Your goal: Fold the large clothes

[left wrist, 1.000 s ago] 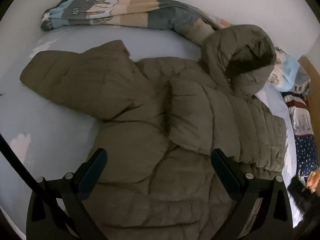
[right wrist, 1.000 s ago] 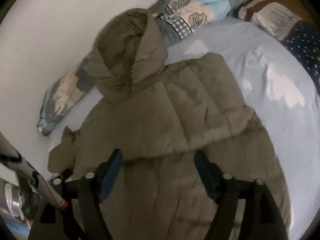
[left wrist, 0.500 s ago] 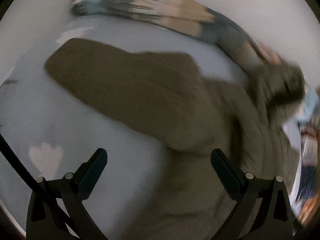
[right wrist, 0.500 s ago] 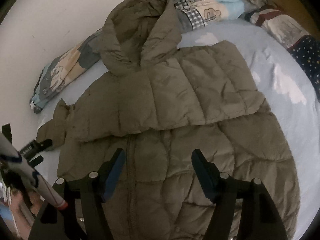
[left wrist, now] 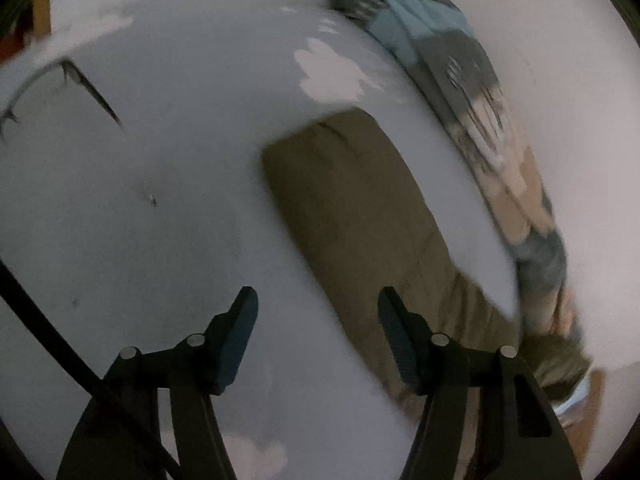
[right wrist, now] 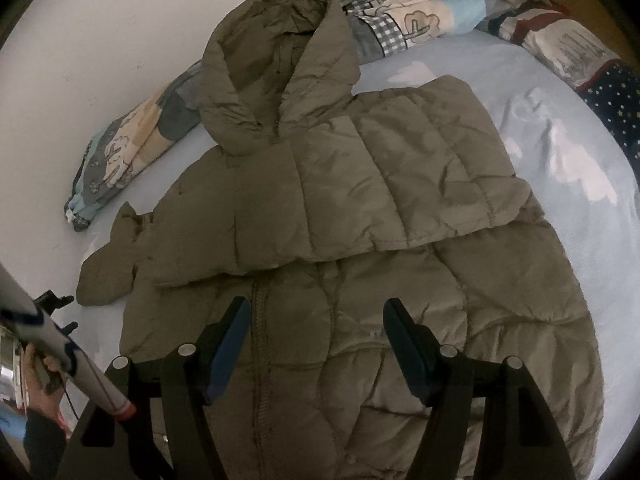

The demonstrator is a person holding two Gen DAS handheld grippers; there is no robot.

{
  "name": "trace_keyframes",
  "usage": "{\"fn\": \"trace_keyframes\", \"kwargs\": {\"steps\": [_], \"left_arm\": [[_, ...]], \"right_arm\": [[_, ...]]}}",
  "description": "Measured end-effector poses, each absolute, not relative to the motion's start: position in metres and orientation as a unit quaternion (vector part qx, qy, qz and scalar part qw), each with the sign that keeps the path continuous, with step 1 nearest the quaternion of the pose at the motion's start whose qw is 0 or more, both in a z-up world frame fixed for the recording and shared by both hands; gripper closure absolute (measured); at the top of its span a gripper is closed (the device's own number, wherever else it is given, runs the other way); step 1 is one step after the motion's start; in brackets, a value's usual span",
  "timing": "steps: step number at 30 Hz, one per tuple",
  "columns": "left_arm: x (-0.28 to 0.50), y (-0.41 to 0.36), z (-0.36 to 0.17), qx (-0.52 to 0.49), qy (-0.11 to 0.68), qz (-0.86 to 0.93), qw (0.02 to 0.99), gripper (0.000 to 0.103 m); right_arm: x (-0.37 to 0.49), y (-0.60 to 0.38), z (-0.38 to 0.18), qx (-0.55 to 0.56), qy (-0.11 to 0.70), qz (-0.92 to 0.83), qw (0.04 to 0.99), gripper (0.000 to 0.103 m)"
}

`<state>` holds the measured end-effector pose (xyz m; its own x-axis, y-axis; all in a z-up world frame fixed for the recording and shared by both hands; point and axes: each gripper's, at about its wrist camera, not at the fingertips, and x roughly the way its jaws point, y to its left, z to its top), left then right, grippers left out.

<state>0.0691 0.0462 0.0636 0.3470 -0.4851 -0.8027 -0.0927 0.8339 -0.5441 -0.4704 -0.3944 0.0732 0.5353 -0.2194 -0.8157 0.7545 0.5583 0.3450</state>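
An olive puffer jacket [right wrist: 360,216] with a hood [right wrist: 276,68] lies front-up on a light blue bed sheet [right wrist: 560,152]. One sleeve is folded across its chest; the other sleeve [right wrist: 108,276] sticks out to the left. My right gripper [right wrist: 316,340] is open and empty, above the jacket's lower front by the zipper. In the blurred left wrist view, my left gripper [left wrist: 318,320] is open and empty above the sheet [left wrist: 140,208], just left of the outstretched sleeve [left wrist: 352,216].
A rolled patterned blanket [right wrist: 132,148] lies along the white wall behind the jacket; it also shows in the left wrist view [left wrist: 480,108]. More patterned bedding [right wrist: 568,52] is piled at the far right. The person's left hand and gripper handle [right wrist: 44,360] show at the lower left.
My left gripper has swung left off the jacket body to the outstretched sleeve, and its jaws have narrowed. My right gripper has pulled back, so more of the jacket shows.
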Motion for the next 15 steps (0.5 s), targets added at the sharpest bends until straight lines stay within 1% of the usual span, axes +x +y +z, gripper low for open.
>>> {"fn": "trace_keyframes", "kwargs": {"steps": [2,3,5,12,13,14,15], "left_arm": [[0.083,0.057,0.050,-0.305,0.555,-0.140,0.761,0.047],[0.087,0.058,0.046,-0.318,0.555,-0.144,0.755,0.052],[0.096,0.061,0.037,-0.335,0.550,-0.140,0.752,0.058],[0.119,0.050,0.021,-0.366,0.517,-0.137,0.761,0.058],[0.121,0.048,0.022,-0.361,0.513,-0.133,0.767,0.064],[0.120,0.046,0.026,-0.355,0.510,-0.130,0.773,0.077],[0.118,0.044,0.031,-0.354,0.504,-0.129,0.777,0.082]], "right_arm": [[-0.469,-0.393,0.073,0.350,0.371,-0.309,0.803,0.029],[-0.468,-0.392,0.073,0.346,0.370,-0.310,0.804,0.029],[-0.466,-0.391,0.071,0.344,0.368,-0.311,0.806,0.029],[-0.465,-0.395,0.060,0.340,0.372,-0.320,0.802,0.029],[-0.465,-0.395,0.059,0.340,0.372,-0.320,0.802,0.029],[-0.464,-0.396,0.059,0.339,0.371,-0.320,0.803,0.029],[-0.464,-0.396,0.059,0.338,0.370,-0.321,0.804,0.029]]}}
